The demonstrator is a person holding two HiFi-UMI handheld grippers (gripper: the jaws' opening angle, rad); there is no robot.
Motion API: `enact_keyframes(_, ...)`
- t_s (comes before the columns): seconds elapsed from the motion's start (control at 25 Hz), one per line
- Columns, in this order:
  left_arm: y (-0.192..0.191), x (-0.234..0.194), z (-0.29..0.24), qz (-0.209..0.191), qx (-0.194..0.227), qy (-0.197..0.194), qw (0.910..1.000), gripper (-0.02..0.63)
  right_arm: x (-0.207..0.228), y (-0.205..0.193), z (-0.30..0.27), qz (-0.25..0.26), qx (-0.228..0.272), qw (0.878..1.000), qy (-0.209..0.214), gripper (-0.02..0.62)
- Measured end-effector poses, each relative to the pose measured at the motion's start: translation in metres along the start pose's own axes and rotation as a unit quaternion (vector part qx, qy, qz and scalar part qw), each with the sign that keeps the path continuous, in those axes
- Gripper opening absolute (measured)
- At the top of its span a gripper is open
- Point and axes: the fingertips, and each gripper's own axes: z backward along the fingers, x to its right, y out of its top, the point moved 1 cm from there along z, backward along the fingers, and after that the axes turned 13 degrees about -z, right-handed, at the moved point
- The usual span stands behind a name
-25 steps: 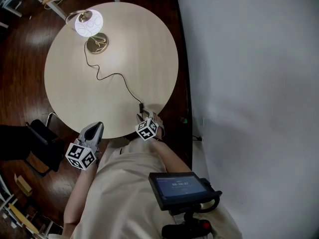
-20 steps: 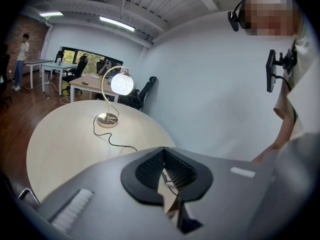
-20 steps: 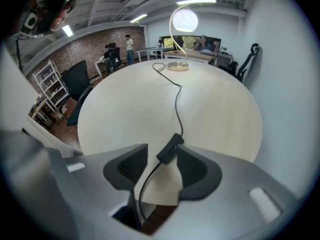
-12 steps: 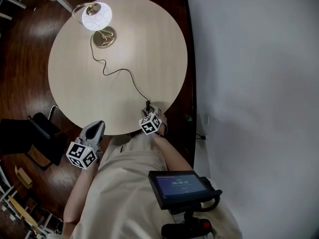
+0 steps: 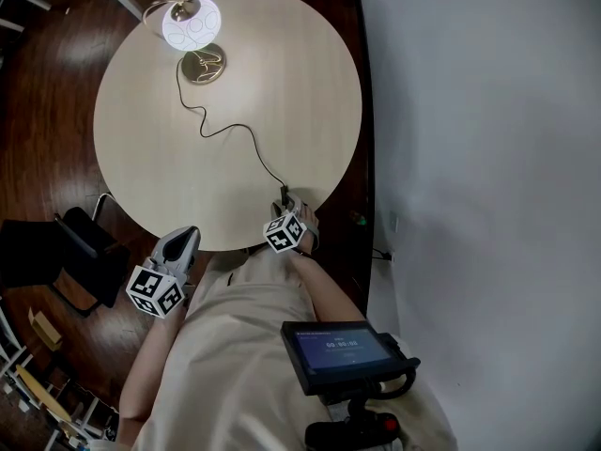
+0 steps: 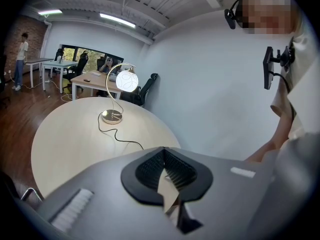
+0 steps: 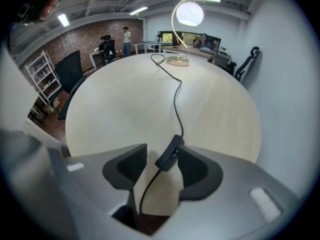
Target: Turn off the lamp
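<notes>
The lamp stands at the far left of the round table, its white globe lit above a brass base. Its black cord snakes to the near edge, where the inline switch lies. My right gripper points steeply down over it. In the right gripper view the switch lies between the opening jaws of that gripper, leaning on the right pad and apart from the left one. My left gripper hangs off the table's near edge, jaws shut on nothing, facing the lamp.
A dark chair stands left of the table by my left gripper. A white wall runs close along the table's right side. A small screen is mounted at the person's chest. Desks and people are far behind the lamp.
My right gripper has sunk a little over the switch at the table's near edge. The left gripper looks much the same and the lamp stays lit.
</notes>
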Motion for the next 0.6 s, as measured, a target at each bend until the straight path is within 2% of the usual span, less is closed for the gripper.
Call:
enact_keyframes(0.28,-0.006,-0.006,0.006,0.001,-0.005,-0.001,1.0,0.002,-0.007,-0.002,-0.006,0.04,-0.008,0.999,-0.032,0.186)
enact_keyframes(0.44,-0.009,-0.009,0.009,0.002,-0.007,-0.001,1.0,0.002,-0.002,-0.001,-0.009,0.054,-0.005,0.996,-0.066,0.133)
enact_keyframes(0.6,-0.013,-0.013,0.013,0.005,-0.01,0.001,0.9999,0.002,-0.001,0.002,-0.013,0.052,-0.002,0.995,-0.085,0.132)
